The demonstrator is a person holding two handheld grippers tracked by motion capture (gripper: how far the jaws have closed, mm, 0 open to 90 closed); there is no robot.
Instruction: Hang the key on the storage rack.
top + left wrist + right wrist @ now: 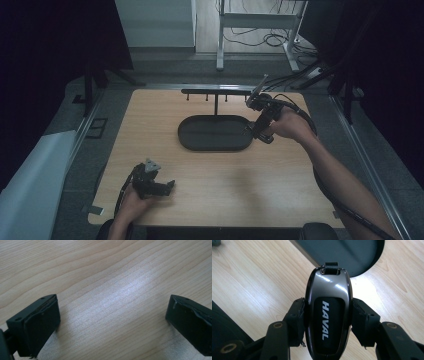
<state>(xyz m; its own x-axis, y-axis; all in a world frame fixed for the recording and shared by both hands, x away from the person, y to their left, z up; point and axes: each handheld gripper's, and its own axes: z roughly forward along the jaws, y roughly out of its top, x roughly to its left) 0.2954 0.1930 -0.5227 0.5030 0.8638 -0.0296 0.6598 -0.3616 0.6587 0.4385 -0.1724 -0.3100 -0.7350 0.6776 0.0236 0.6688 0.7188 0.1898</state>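
While the left gripper (169, 186) rests on the table (280, 200) well to the near left of the oval tray (215, 133), jaws wide apart over bare wood and holding nothing, it is best kept out of the way. Just past the tray's right end, the right gripper (327, 317) is clamped across the sides of a dark key fob (328, 315), strap loop forward. Judging by the hook rack (216, 92) behind the tray, hanging likely comes next: keep the squeeze firm, the loop clear of the pads, and approach a peg slowly.
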